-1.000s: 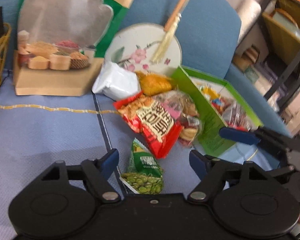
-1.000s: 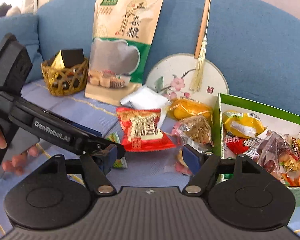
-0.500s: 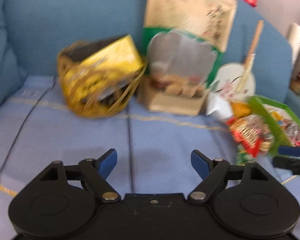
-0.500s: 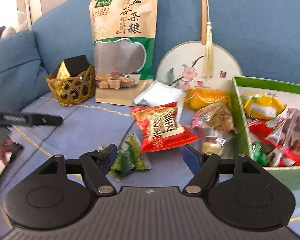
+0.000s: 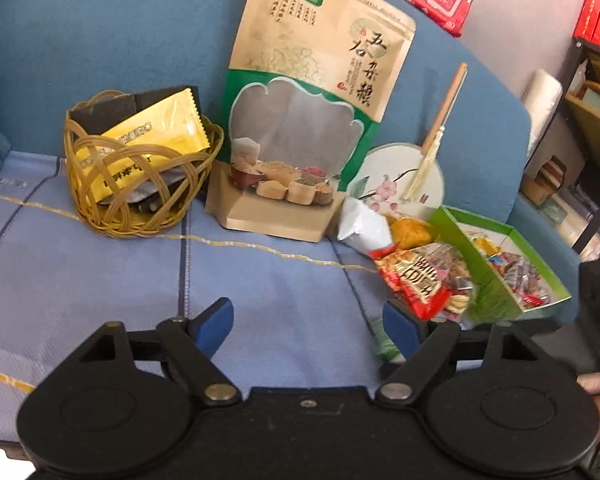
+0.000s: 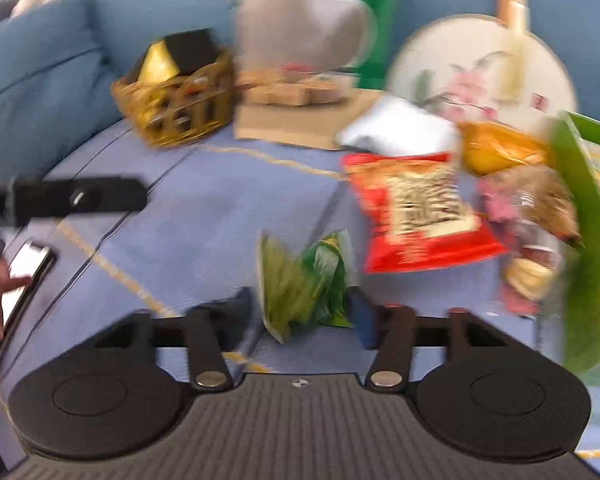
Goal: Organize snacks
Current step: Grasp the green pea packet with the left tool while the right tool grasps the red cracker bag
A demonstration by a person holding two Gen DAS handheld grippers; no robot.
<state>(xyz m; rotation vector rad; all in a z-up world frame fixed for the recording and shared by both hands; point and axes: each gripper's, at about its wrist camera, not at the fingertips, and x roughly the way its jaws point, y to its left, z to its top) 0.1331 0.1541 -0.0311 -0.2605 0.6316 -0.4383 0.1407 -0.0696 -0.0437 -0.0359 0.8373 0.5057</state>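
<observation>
Sofa [image 5: 100, 40]: blue, with a lighter blue cover over the seat; everything sits on it.
Grain pouch [image 5: 312, 112]: tall tan and green bag, standing upright against the sofa back, far centre.
Round fan [image 5: 396, 176]: painted with pink blossoms, leaning on the sofa back just right of the pouch, its tassel hanging over the face.
Green box [image 5: 484, 280]: open, at the right, with wrapped snacks inside.
Wicker basket [image 5: 140, 184]: far left, beside the pouch, holding a yellow sachet [image 5: 156, 136] and a dark packet.
Loose snacks: a red packet [image 6: 416, 208], a white packet [image 6: 396, 128] and an orange one [image 6: 500, 148] piled between the fan and the green box, touching each other.
Green pea packet [image 6: 308, 280]: on the seat, nearest of all, just left of the red packet, lying between the fingers of the right tool.
Right tool [image 6: 304, 312]: its jaws have just been closing around the green pea packet; the view is blurred, and I cannot tell whether the pads press on it.
Left tool [image 5: 308, 326]: spread wide over bare seat cover, nothing between its fingers, well left of the snack pile.
</observation>
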